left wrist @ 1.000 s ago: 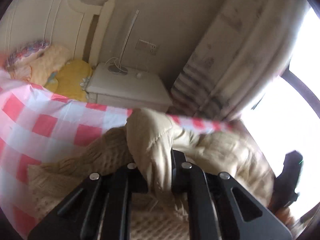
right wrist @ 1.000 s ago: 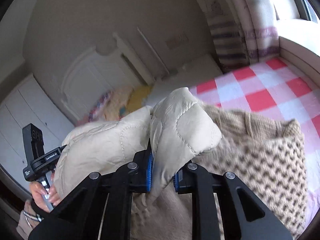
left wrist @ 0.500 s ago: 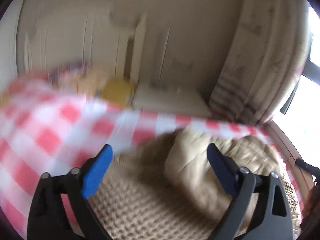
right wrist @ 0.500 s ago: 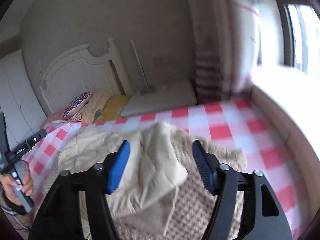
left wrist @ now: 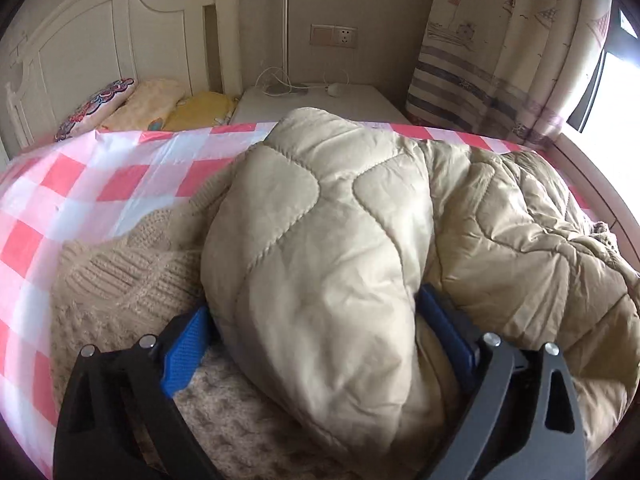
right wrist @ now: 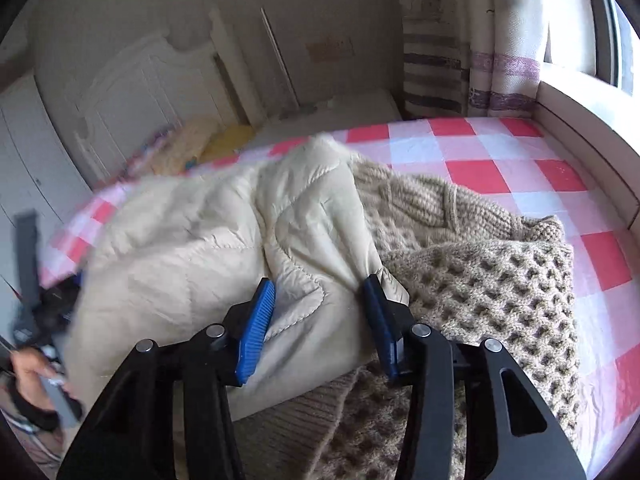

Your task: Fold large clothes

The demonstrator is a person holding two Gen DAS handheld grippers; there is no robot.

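Observation:
A beige quilted jacket lies bunched on a bed, on top of a tan knitted sweater. My left gripper is open, its blue pads on either side of a thick fold of the jacket. In the right wrist view the jacket lies left of the sweater. My right gripper is open too, its jaws straddling a jacket edge without pinching it. The other gripper and the hand holding it show blurred at the far left.
The bed has a red and white checked sheet. Pillows lie by the white headboard. A white nightstand stands behind, a curtain and window sill to the right.
Both grippers were shut on jacket folds a second ago. They opened wide and let go, and now sit open around folds of the jacket, which has settled on the bed.

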